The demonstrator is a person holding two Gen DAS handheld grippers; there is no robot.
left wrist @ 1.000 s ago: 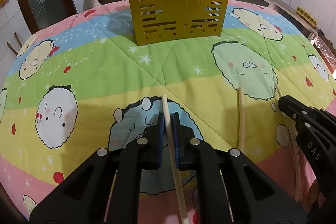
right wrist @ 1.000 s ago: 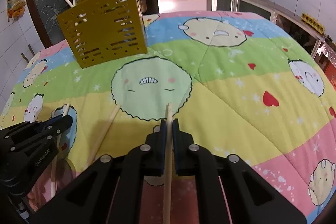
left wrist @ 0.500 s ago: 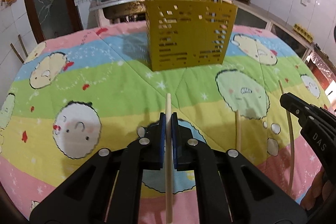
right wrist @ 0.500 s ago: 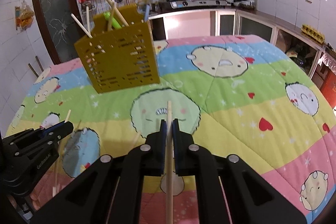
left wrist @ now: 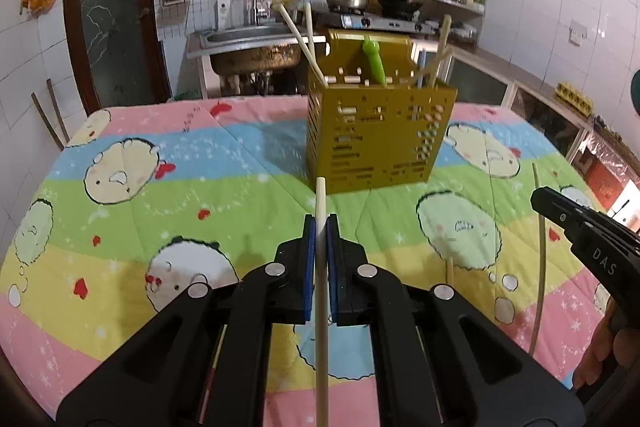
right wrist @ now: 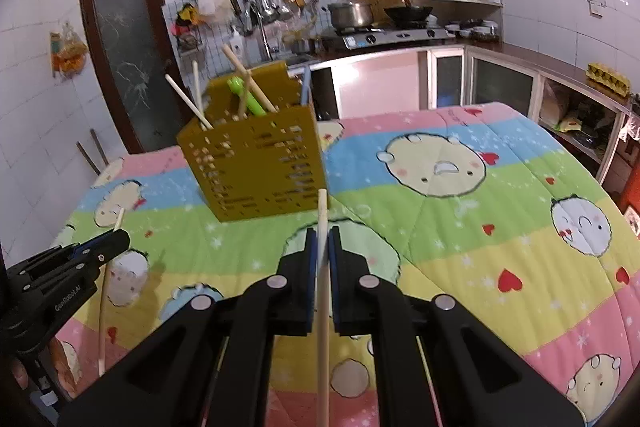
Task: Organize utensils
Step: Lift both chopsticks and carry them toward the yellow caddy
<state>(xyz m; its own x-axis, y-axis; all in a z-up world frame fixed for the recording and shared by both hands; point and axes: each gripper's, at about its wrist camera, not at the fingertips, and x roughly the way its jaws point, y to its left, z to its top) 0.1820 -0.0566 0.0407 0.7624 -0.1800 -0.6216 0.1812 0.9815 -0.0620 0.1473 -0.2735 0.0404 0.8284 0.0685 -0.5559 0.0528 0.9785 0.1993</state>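
The left gripper (left wrist: 319, 227) has its jaws closed on a pale chopstick (left wrist: 320, 291), held in the air above the quilt-covered desk (left wrist: 168, 187), on the near side of the yellow utensil holder (left wrist: 376, 135). The right gripper (right wrist: 323, 239) likewise has its jaws clamped on a second chopstick (right wrist: 322, 307), also on the near side of the holder, which already has several chopsticks and a green utensil (left wrist: 374, 63) standing in it. One more chopstick (left wrist: 450, 269) lies on the quilt, to the near right of the holder.
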